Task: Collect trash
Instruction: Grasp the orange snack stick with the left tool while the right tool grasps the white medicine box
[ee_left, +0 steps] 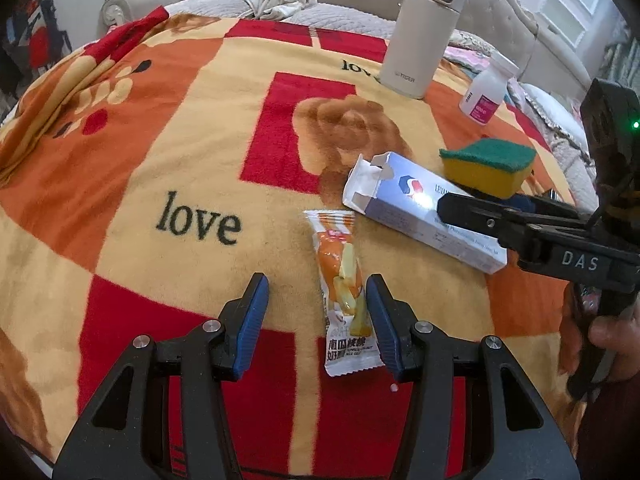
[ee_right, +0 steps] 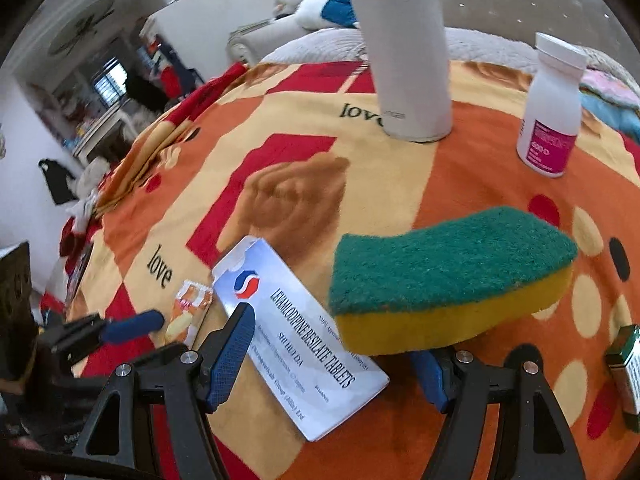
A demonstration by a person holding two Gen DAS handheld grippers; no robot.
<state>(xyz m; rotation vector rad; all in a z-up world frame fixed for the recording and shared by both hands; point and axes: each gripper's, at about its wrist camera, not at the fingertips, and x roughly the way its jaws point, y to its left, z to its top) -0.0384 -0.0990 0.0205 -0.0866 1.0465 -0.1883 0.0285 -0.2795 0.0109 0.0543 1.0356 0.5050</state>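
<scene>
The left gripper (ee_left: 318, 312) hangs low over a patterned blanket (ee_left: 160, 152) spread on a bed, its blue-padded fingers (ee_left: 254, 312) apart with the lower half of an orange snack wrapper (ee_left: 340, 280) lying flat between them. One pad sits just beside the wrapper's right edge; the other is well clear on the left, so nothing is pinched yet. The right gripper (ee_right: 332, 356) also stands with its fingers parted, over an empty tablet box (ee_right: 296, 336) with one end flap torn open; a green-topped yellow sponge (ee_right: 448, 280) lies across the box's far corner and hides much of the right-hand finger, so whether that finger touches anything cannot be told.

For the wrapper, the step seems to be a pinch from above. It would go best with the gripper shifted slightly so the wrapper is centred, then pressed down into the soft blanket before closing, since thin foil tends to slide away or crumple out of a shallow grip. The pile may snag in the pads, so lift straight up. For the box, close across its narrow width, clear of the sponge, which looks like no trash and should stay.

As for containers: a white thermos flask (ee_left: 420, 36) stands closed far back, and a white pill bottle (ee_left: 486, 94) with a pink label stands capped to its right; their contents are hidden. The tablet box appears hollow at its open end. A small green-and-brown box (ee_right: 626, 368) shows at the right-wrist view's edge. No bin or bag is visible.
</scene>
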